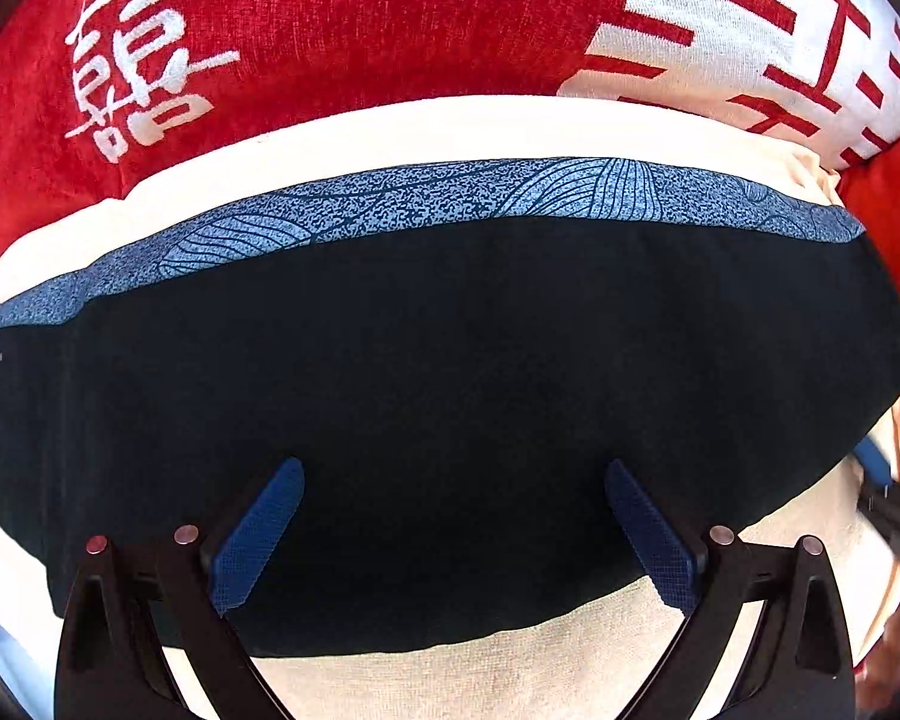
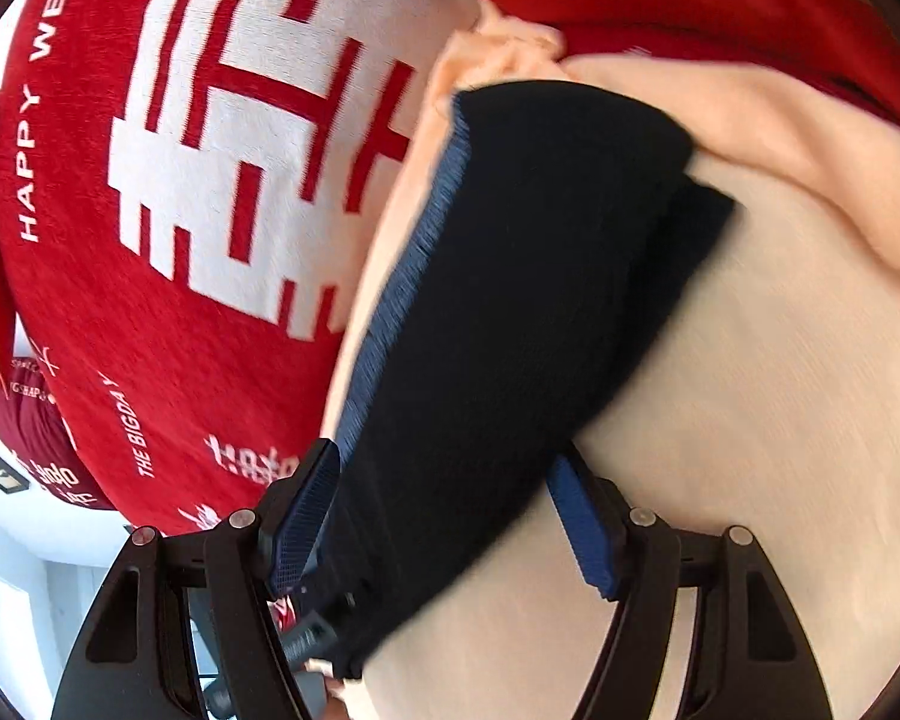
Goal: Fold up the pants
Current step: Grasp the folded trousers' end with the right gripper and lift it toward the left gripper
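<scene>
Cream cloth-covered surface (image 1: 510, 678), dark folded pants (image 1: 450, 396) lying on it, red printed cushions (image 1: 342, 30) along its far edge

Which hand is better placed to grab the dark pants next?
Probably the left: its tool is open over the pants, near their edge. The right tool sits at one blurry end.

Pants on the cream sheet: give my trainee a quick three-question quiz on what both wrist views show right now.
1. True or false: the left gripper has its jaws shut on the pants.
2. What colour is the patterned band along the pants' far edge?
3. The cushion behind the sheet is: A green, B red, C grey.

Key: 1 false, its jaws stand apart over the fabric; 2 blue; 3 B.
</scene>
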Tool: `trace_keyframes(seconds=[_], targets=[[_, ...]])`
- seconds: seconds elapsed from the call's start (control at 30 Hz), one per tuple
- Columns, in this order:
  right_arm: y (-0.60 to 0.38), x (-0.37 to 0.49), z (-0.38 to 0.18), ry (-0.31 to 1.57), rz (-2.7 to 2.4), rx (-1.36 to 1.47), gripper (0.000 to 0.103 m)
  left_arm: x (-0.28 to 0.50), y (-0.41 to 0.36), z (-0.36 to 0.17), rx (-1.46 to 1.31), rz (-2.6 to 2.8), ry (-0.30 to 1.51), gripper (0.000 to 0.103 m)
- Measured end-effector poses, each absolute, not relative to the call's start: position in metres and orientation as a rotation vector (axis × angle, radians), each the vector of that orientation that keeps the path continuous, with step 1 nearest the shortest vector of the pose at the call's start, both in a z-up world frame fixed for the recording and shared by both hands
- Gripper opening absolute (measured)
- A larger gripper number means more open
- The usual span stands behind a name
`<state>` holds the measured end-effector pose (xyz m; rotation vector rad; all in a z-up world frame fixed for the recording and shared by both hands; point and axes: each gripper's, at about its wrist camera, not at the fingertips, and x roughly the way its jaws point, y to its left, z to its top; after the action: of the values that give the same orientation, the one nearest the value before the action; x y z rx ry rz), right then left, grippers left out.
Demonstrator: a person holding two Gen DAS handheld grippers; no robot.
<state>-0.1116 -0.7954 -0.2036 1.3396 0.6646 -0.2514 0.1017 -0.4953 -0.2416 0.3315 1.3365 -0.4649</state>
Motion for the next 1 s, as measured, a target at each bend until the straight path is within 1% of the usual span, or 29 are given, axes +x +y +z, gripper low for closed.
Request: trace_keyframes(seconds=[0.1,0.2,0.3,0.5,0.53,0.57,0.6,0.63,0.7,0.77,0.83,0.9,0.97,1.0], targets=[[-0.798,-0.094,-0.204,0.668,-0.246,1.336,0.076,0.104,-0.498,-0.241,0.341,-0.466,1.352,0.102],[-0.793,-0.116,-0.204,0.628,-0.256,1.398,0.076,0.108,-0.5,-0.236,0.336,-0.461,1.369,0.102],[-0.788,-0.135,-0.207,0.63,-0.256,1.392,0.073,0.11,-0.501,-0.235,0.34,-0.465,1.359,0.102],[-0.809,-0.097,-0.212,0.62,-0.225,1.376,0.075,0.11,-0.504,-0.237,0.333,-0.446,1.351,0.102],[-0.812,-0.091,-0.214,0.642,-0.231,1.38,0.066,0.112,-0.506,-0.235,0.334,-0.444,1.361,0.099],[-0.814,-0.088,-0.215,0.679,-0.245,1.381,0.036,0.114,-0.509,-0.23,0.328,-0.456,1.365,0.081],[-0.816,-0.087,-0.216,0.707,-0.251,1.39,0.019,0.114,-0.512,-0.224,0.323,-0.471,1.359,0.07],[-0.819,-0.088,-0.218,0.708,-0.244,1.413,0.016,0.113,-0.515,-0.216,0.32,-0.493,1.353,0.057],[-0.82,-0.096,-0.214,0.692,-0.217,1.436,0.016,0.112,-0.523,-0.199,0.331,-0.524,1.298,0.056],[-0.818,-0.098,-0.2,0.691,-0.195,1.388,0.016,0.112,-0.534,-0.189,0.335,-0.563,1.24,0.056],[-0.811,-0.094,-0.183,0.689,-0.165,1.32,0.015,0.114,-0.544,-0.201,0.309,-0.598,1.267,0.056],[-0.804,-0.086,-0.169,0.702,-0.156,1.252,0.015,0.111,-0.555,-0.233,0.304,-0.626,1.332,0.056],[-0.795,-0.078,-0.158,0.726,-0.15,1.19,0.015,0.096,-0.559,-0.231,0.339,-0.628,1.203,0.057],[-0.789,-0.072,-0.149,0.743,-0.15,1.137,0.015,0.092,-0.561,-0.23,0.361,-0.626,1.18,0.057]])
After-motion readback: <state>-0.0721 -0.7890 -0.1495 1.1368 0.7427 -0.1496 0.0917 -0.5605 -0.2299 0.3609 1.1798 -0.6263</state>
